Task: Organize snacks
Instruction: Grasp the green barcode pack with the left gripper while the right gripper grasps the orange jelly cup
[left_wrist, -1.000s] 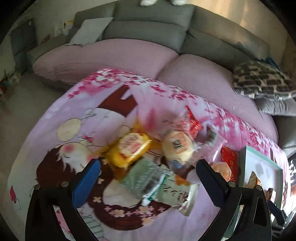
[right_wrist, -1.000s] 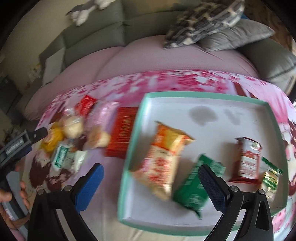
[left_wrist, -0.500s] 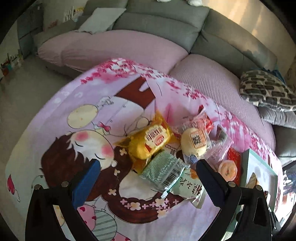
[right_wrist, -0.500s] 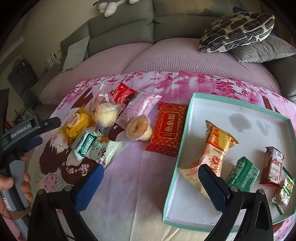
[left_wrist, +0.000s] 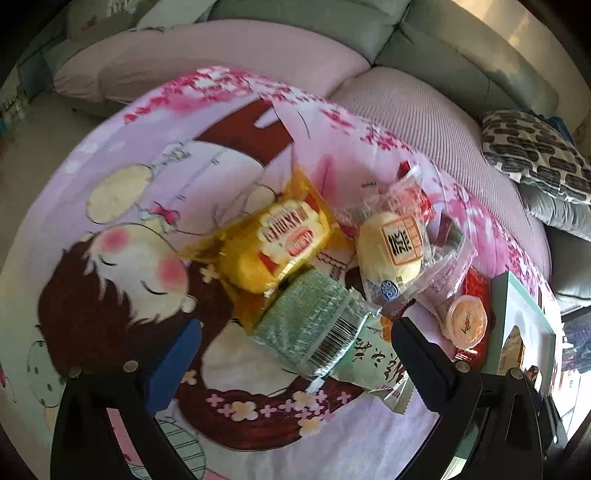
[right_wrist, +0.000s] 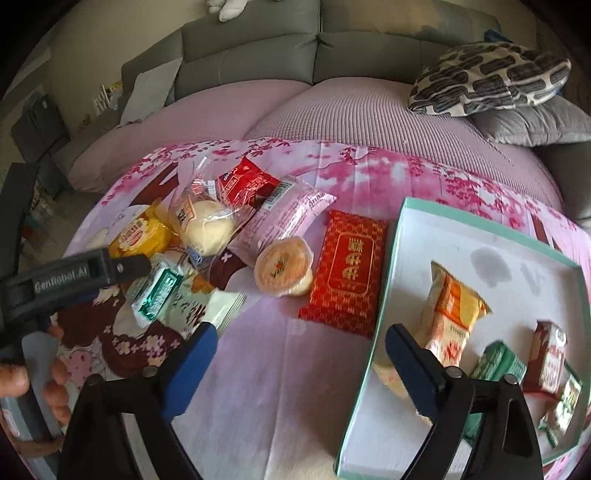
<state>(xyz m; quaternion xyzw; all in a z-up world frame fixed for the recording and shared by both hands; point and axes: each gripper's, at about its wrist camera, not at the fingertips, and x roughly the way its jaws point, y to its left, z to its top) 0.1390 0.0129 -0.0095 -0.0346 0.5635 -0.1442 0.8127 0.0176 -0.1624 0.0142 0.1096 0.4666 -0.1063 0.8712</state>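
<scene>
Right gripper (right_wrist: 299, 347), nearest the lens, stands with jaws apart and nothing between them, having just been closing somewhat; it hangs over bare cloth (right_wrist: 258, 369) between the snack pile and the tray (right_wrist: 373, 332). Only the right view shows the tray's contents: an orange-and-yellow packet (right_wrist: 452, 310), a green packet (right_wrist: 498, 365), a red-brown carton (right_wrist: 550, 358) and a further small green-and-white pack (right_wrist: 565, 402) at the far right. It also shows a red packet (right_wrist: 347, 267) lying just beside the tray's left rim, a round jelly cup (right_wrist: 282, 267) touching that packet's left edge, a pink packet (right_wrist: 284, 218) and a small red packet (right_wrist: 247, 181) behind it. At the left edge a hand (right_wrist: 37, 384) grips the left tool's handle. In the left view the left gripper (left_wrist: 295, 336) is wide open and empty, its fingers astride the green foil packet (left_wrist: 314, 325), which lies on a pale green packet (left_wrist: 373, 365). Beyond lie a yellow cake packet (left_wrist: 280, 243) and a clear-wrapped bun (left_wrist: 393, 249); the tray appears here only as a sliver at the right. The surface is a pink cartoon-printed cloth; behind it are a mauve-covered seat (right_wrist: 332, 118), a grey sofa (right_wrist: 314, 51) and a patterned cushion (right_wrist: 487, 77).
</scene>
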